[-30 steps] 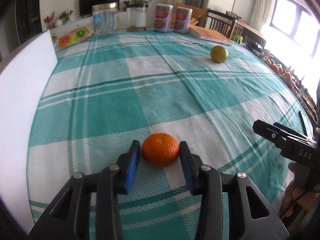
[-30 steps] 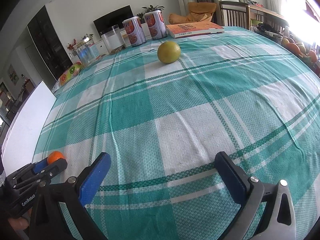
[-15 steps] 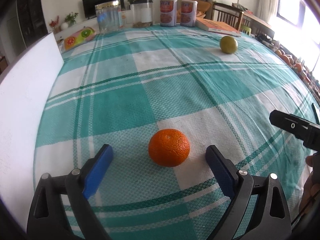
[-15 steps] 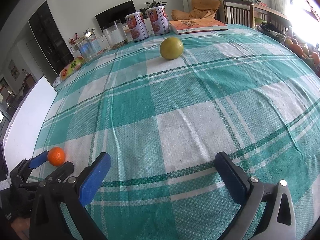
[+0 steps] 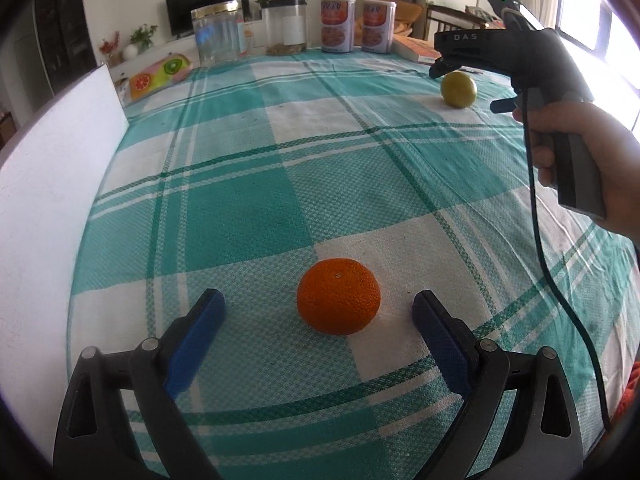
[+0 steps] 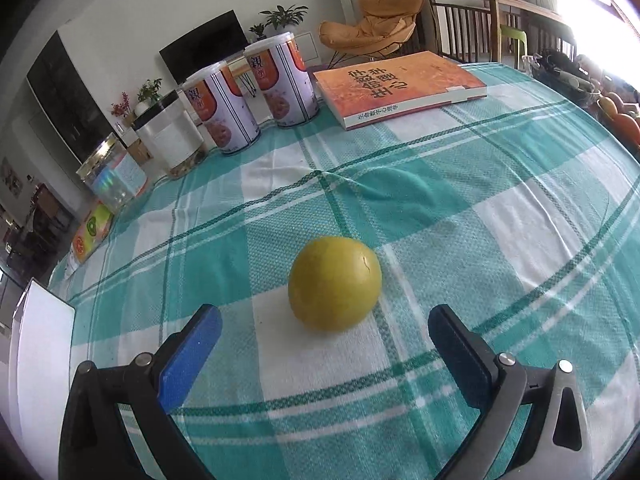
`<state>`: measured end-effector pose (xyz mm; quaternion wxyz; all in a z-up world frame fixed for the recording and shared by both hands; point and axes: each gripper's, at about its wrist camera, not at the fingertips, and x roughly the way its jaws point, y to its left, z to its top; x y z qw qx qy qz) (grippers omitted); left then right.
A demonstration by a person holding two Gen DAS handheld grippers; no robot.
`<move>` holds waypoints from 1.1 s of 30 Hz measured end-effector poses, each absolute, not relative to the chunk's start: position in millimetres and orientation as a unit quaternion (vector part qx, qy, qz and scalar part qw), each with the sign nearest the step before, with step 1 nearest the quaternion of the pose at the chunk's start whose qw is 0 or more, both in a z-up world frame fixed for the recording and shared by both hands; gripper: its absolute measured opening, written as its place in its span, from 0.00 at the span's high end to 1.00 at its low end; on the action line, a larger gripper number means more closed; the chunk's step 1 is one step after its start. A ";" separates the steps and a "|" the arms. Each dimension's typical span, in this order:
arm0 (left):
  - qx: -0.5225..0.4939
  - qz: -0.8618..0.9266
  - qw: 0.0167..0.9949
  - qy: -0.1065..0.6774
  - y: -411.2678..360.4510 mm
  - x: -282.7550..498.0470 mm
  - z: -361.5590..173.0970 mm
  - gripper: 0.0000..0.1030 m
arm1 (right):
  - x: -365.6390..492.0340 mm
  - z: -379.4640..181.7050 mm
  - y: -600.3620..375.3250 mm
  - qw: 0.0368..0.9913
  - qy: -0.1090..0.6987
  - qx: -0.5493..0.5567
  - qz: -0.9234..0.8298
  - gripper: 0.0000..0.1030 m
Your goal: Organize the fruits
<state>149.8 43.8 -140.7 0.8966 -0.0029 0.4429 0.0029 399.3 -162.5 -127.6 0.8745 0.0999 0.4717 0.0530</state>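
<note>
An orange mandarin [image 5: 338,297] sits on the green-checked tablecloth, just ahead of and between the blue pads of my left gripper [image 5: 319,312], which is open and not touching it. A yellow-green round fruit [image 6: 334,283] sits just ahead of my right gripper [image 6: 325,325], which is open with its pads to either side and short of it. The same fruit [image 5: 458,89] shows far right in the left wrist view, partly behind the right gripper's body [image 5: 516,54] held in a hand.
A white foam board [image 5: 44,184] stands along the table's left edge. At the far edge stand two printed cans [image 6: 248,100], two clear jars [image 6: 168,140], an orange book [image 6: 400,84] and a fruit-print pouch [image 5: 160,74]. Orange fruits [image 6: 620,120] lie off the right edge.
My left gripper opened, let go of the mandarin and drew back slightly. My right gripper moved far forward across the table to the yellow-green fruit, staying open.
</note>
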 end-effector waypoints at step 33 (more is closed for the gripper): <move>-0.008 -0.047 0.899 0.435 36.7 136.5 -122.9 0.67 | 135.3 -124.4 -177.0 0.858 0.441 0.185 0.188 0.52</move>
